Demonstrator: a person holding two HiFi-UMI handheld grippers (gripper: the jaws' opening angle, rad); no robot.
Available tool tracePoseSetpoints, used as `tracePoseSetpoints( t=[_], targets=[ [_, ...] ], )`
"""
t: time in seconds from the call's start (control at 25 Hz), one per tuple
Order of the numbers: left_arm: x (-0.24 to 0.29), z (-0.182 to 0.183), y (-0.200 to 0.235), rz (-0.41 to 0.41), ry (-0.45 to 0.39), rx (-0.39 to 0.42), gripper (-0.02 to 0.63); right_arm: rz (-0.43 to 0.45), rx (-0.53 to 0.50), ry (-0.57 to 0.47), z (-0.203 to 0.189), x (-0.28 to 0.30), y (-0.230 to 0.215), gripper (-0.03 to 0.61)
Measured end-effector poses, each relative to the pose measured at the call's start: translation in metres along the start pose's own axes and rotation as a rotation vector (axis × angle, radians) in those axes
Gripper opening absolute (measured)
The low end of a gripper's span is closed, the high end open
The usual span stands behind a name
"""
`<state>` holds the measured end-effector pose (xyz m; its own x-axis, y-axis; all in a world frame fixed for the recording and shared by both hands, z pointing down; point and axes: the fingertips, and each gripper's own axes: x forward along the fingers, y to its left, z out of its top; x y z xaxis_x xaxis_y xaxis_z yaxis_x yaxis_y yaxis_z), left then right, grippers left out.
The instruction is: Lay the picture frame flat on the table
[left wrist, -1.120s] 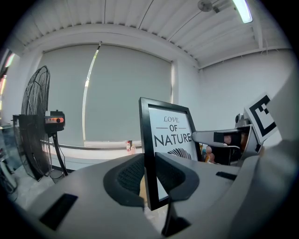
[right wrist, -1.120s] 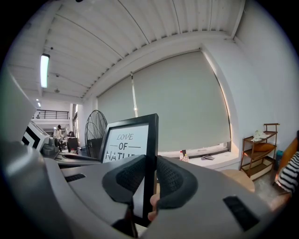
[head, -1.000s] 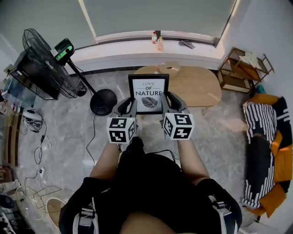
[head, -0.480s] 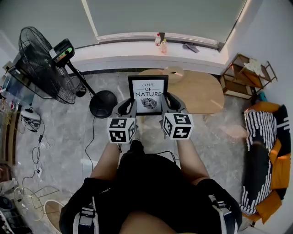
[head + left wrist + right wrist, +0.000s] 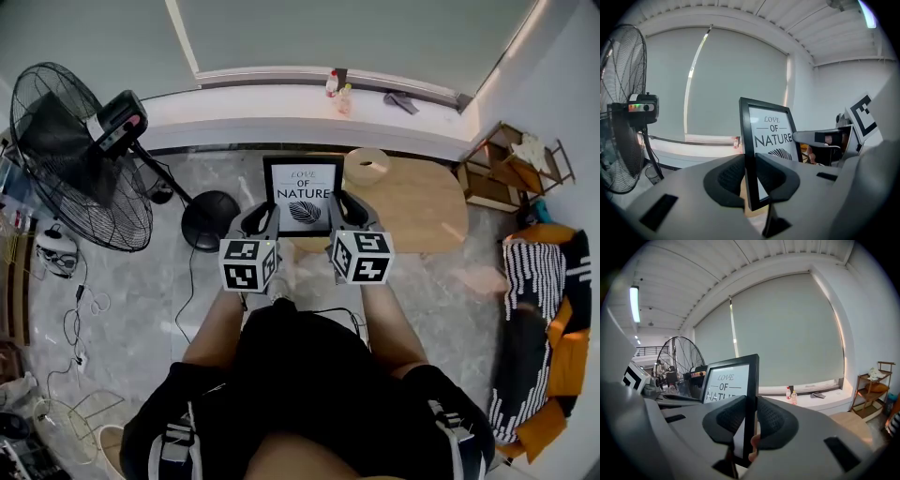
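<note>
A black picture frame [image 5: 303, 193] with a white "LOVE OF NATURE" print is held upright in the air between both grippers. My left gripper [image 5: 263, 221] is shut on its left edge [image 5: 746, 159]. On the opposite side my right gripper [image 5: 345, 217] is shut on the right edge [image 5: 751, 394]. Past the frame stands a low oval wooden table [image 5: 417, 202], lying beyond and to the right of the frame in the head view. The frame is well above the tabletop and not touching it.
A roll of tape [image 5: 367, 166] lies on the table's far left part. A large black standing fan [image 5: 80, 155] is at the left with its round base [image 5: 211, 212] near the frame. A wooden shelf [image 5: 506, 164] and striped cushions [image 5: 539, 309] are at the right. Bottles [image 5: 337, 87] stand on the window sill.
The head view has swung: table, fan and shelf have shifted in the picture, and more of the table shows at the right. The frame and both grippers keep the same hold.
</note>
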<state>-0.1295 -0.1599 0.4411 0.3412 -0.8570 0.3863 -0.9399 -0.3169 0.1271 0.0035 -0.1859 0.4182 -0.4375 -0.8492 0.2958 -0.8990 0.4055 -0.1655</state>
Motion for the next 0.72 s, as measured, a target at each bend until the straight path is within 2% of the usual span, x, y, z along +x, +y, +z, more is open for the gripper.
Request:
tracePoseSetpoints(
  t=[0.2,0.4,0.72],
  targets=[
    [0.050,0.004,0.051,-0.028,0.056,-0.022,0.084,-0.014,0.018,0.063,-0.002,0.073,-0.001,0.089],
    [0.090,-0.007,0.091,-0.047,0.132,-0.029,0.084,-0.025,0.058,0.142,-0.023,0.130,-0.003,0.089],
    [0.120,-0.069,0.094,-0.012,0.287,-0.097,0.085,0.030,0.085,0.314,-0.088,0.158,-0.023,0.091]
  ],
)
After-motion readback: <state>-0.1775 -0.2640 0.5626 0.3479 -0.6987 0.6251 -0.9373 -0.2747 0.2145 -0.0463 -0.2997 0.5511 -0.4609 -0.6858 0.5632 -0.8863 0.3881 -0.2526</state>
